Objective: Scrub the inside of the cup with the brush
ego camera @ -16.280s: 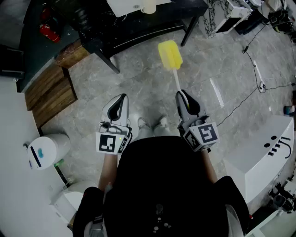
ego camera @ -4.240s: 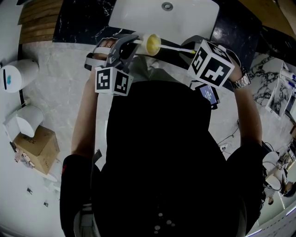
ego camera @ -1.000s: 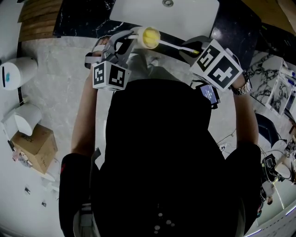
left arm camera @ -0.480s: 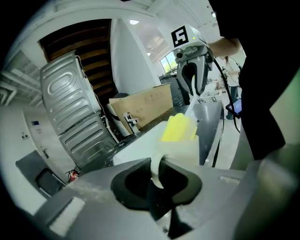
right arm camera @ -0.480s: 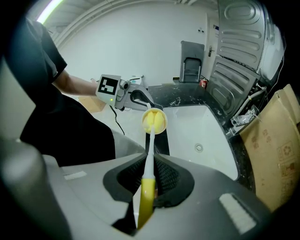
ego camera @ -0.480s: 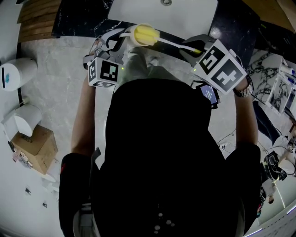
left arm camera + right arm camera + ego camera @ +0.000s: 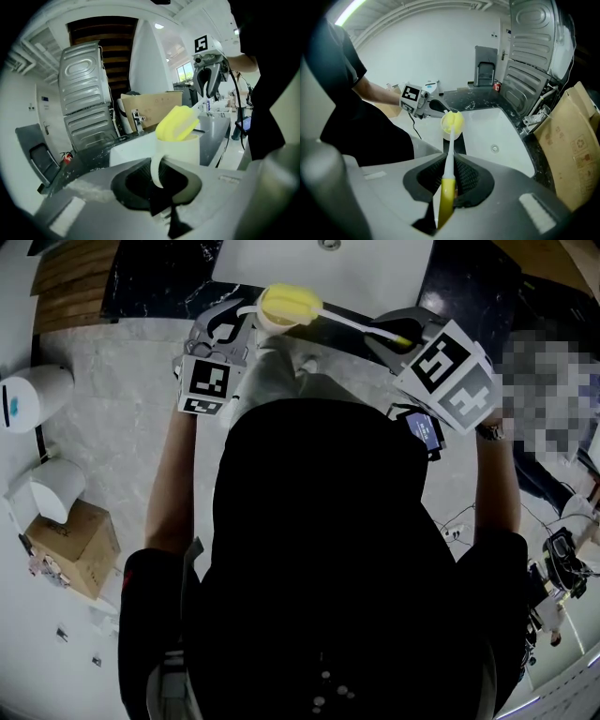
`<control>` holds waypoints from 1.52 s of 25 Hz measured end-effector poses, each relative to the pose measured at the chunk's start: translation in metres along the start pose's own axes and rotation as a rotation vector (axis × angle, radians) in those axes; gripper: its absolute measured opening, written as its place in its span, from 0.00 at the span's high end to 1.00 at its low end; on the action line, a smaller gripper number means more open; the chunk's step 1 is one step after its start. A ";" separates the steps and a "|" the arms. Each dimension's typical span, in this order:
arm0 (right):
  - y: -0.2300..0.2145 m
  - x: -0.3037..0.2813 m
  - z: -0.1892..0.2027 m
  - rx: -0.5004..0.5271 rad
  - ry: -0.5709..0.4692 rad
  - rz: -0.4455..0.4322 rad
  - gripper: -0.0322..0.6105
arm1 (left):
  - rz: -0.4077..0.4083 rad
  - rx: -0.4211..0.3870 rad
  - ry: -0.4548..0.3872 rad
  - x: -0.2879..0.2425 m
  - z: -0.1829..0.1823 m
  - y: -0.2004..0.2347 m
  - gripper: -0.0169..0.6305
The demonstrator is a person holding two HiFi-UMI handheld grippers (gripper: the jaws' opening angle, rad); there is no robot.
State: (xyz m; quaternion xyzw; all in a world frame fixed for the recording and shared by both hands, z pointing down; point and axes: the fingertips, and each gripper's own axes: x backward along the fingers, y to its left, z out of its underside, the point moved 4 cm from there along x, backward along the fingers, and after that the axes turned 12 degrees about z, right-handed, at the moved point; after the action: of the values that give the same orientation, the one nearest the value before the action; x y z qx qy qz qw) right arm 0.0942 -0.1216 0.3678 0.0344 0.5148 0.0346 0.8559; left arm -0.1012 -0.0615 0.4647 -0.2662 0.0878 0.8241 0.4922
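Observation:
A small white cup is held by its handle in my left gripper, which is shut on it just in front of the white sink. In the left gripper view the cup stands close before the jaws. The brush's yellow sponge head sits in the cup's mouth and sticks out above the rim. Its white shaft runs back to the yellow handle, which my right gripper is shut on. From the right gripper view the cup is seen over the sink's near edge.
The sink is set in a dark marble counter with a faucet. On the floor to the left stand a white bin and a cardboard box. Flattened cardboard leans at the right.
My left gripper has rolled and drifted slightly up and left with the cup, so the cup tilts and the sponge head now shows lengthwise. The right gripper has barely shifted.

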 end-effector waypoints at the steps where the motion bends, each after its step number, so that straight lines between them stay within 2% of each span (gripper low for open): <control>1: -0.001 0.001 0.000 -0.016 -0.010 0.003 0.88 | 0.002 0.012 -0.014 -0.001 0.000 0.000 0.91; 6: -0.021 0.009 0.005 -0.149 -0.069 0.043 0.88 | 0.009 0.106 -0.072 -0.010 0.004 -0.004 0.91; 14: -0.047 0.020 0.019 -0.275 -0.103 0.113 0.88 | 0.032 0.124 -0.092 -0.022 -0.003 -0.012 0.91; 28: -0.058 0.018 0.021 -0.337 -0.128 0.145 0.88 | 0.078 0.138 -0.120 -0.034 -0.004 -0.025 0.91; 38: -0.055 0.011 0.022 -0.344 -0.121 0.139 0.88 | 0.002 0.145 -0.133 -0.031 0.004 -0.029 0.91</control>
State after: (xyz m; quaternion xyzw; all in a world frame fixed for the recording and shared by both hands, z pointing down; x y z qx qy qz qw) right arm 0.1198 -0.1754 0.3633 -0.0750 0.4453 0.1791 0.8741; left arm -0.0663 -0.0687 0.4876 -0.1743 0.1147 0.8319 0.5142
